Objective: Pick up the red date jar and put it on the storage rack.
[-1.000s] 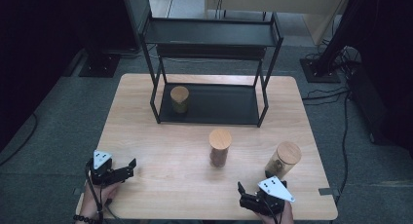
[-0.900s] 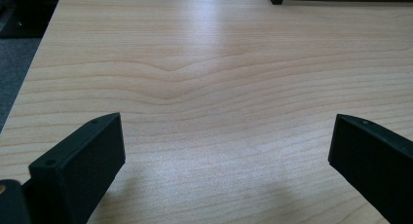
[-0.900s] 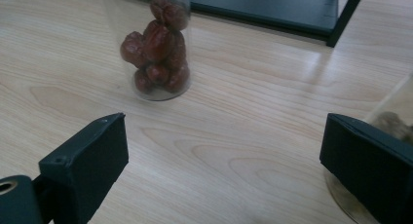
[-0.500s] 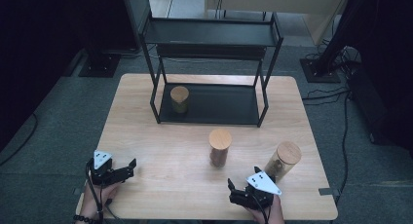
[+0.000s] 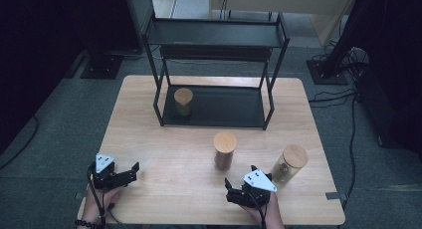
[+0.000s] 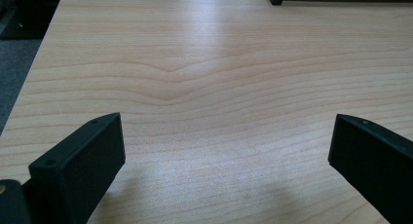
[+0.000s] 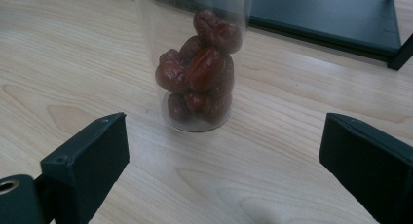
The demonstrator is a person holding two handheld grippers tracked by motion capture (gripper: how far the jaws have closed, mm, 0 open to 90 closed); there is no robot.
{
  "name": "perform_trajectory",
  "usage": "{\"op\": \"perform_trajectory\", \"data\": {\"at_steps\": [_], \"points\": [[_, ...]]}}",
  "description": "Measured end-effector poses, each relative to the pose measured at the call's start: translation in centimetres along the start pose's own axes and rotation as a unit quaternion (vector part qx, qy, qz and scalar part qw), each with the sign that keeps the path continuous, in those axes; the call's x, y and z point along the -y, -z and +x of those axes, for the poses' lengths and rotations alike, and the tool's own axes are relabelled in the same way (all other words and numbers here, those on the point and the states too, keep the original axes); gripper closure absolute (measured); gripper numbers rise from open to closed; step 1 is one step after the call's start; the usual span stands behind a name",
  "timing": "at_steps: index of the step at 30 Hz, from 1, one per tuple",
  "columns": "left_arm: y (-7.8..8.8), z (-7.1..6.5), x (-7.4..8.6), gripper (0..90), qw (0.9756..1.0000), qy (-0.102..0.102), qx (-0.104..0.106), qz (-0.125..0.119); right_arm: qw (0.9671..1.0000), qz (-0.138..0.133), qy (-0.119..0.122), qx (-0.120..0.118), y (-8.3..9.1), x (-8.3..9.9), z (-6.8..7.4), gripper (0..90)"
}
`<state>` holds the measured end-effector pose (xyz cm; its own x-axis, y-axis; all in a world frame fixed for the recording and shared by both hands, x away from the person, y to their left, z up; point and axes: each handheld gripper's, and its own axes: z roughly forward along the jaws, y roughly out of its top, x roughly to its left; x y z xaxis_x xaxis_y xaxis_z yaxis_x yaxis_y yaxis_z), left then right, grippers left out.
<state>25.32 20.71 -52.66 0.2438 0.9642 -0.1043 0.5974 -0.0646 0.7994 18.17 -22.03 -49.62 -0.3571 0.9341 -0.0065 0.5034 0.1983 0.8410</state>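
Right claw (image 7: 221,170) spread wide and empty, aimed at the middle jar (image 7: 197,63) of dark red dried fruit standing near ahead on the desk (image 5: 164,149), left claw (image 6: 224,170) wide open over bare wood, touching nothing

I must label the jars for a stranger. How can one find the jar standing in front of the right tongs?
Start at the black shelf rack on the wooden table. In front of it two lidded jars stand on bare wood. It is the middle jar, holding dark red wrinkled fruits; the right-hand jar has paler contents.

left tongs (image 5: 130,170) open, right tongs (image 5: 231,190) open
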Motion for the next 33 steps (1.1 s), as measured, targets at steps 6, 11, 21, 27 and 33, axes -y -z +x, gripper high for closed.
{"op": "perform_trajectory", "data": {"at_steps": [6,11,21,27,33], "points": [[0.0,0.0,0.0,0.1,1.0000,0.002,0.002,0.000,1.0000,0.007,-0.002,-0.001,-1.1,0.0,0.1,4.9],[0.0,0.1,0.0,0.2,1.0000,0.002,0.003,-0.001,0.9999,0.009,0.001,-0.007,-1.7,-0.3,0.6,5.2],[0.0,0.1,0.0,0.1,1.0000,0.002,0.004,-0.001,0.9999,0.009,0.000,-0.008,-2.9,-0.9,1.0,6.6],[0.0,0.1,0.0,0.2,1.0000,0.003,0.003,0.000,0.9999,0.013,0.001,-0.010,-3.8,-1.3,1.0,6.7],[0.0,0.1,0.0,0.1,1.0000,0.002,0.003,0.000,0.9998,0.014,0.004,-0.010,-4.5,-1.8,1.1,6.9]]}}
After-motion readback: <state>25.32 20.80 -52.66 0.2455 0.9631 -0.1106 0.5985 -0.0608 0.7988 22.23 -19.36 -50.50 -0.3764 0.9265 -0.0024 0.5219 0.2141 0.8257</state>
